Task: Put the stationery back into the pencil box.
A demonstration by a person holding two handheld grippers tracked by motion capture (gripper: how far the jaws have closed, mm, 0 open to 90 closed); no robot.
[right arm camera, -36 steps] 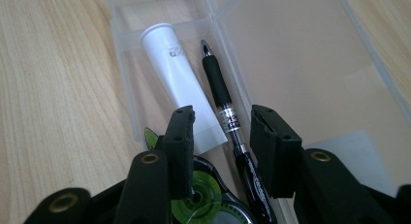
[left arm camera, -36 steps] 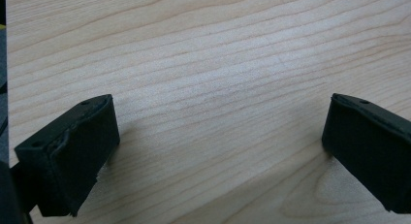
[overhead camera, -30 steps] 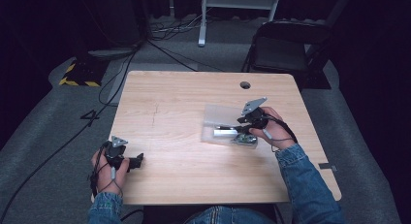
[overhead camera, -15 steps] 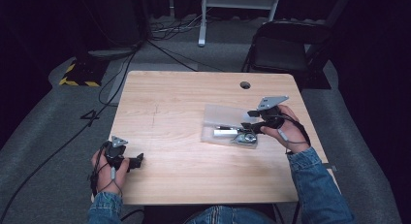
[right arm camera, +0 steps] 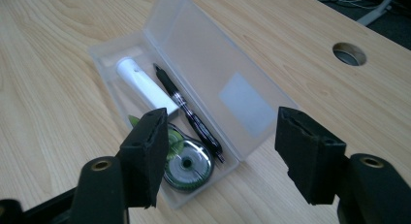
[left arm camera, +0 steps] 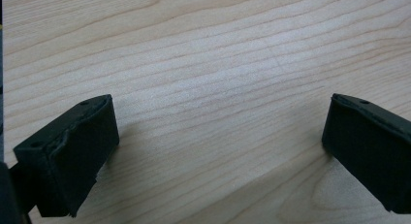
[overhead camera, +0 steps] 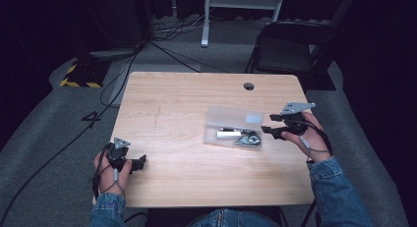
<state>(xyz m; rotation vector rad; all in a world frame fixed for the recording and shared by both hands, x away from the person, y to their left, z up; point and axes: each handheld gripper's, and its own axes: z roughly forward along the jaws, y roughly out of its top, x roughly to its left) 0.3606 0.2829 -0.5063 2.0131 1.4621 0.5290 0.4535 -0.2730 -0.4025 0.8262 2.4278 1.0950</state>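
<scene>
Dark studio: lone table, floor cables, folding chair.

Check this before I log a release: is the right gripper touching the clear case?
Apart. High view shows bare table between the right gripper and the clear case; its jaws have just been opening, nothing between them.

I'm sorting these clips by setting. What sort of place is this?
Probably a lab or studio set up for recording, not a home. A bare wooden table stands alone on grey carpet with dark surroundings, cables trail across the floor, and a folding chair and a white stand sit behind.
</scene>
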